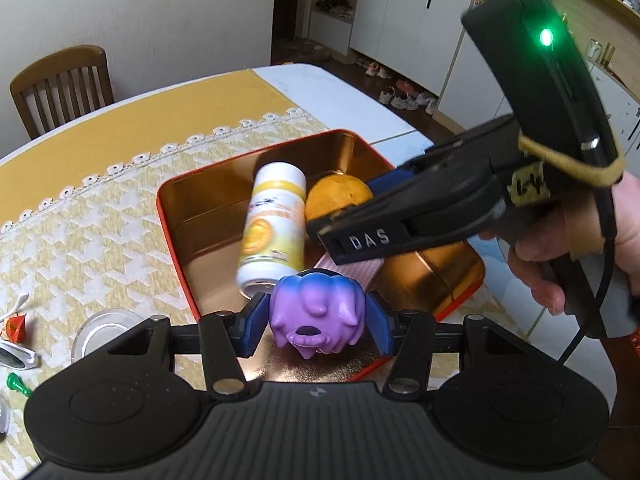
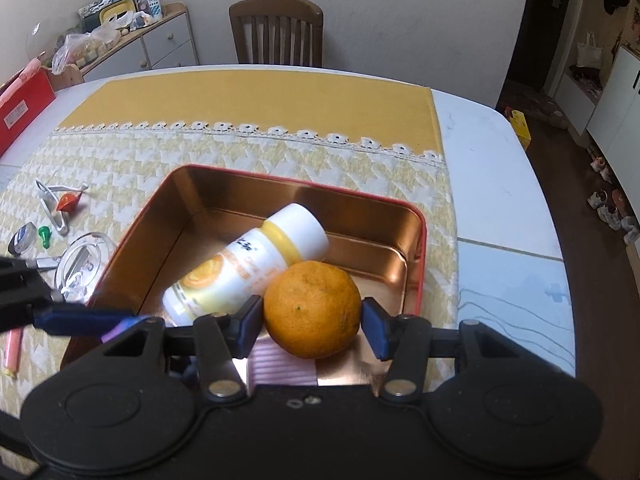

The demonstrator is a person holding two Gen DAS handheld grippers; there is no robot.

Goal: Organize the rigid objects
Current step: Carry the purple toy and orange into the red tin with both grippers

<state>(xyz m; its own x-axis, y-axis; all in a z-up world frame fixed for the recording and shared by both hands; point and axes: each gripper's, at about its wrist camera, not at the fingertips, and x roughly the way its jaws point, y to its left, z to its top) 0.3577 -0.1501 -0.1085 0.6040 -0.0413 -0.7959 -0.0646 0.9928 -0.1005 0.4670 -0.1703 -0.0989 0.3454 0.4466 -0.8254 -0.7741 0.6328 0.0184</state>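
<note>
Over tin [image 1: 172,216], bottle [image 1: 272,224] lies flat, cap away.

A white table [image 2: 500,184] carries a yellow houndstooth cloth [image 2: 248,96] with a lace band. On the cloth sits a red tin [image 2: 418,240], copper inside. At its nine o'clock lie a glass ashtray [image 2: 86,258], a green pawn [image 2: 44,236], white sunglasses [image 2: 50,204] and a pink tube [image 2: 13,350].

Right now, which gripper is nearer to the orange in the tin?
Right. The right gripper has the orange between its open fingers, over the red tin. The left gripper is farther off at the tin's near edge, shut on the purple toy.
</note>
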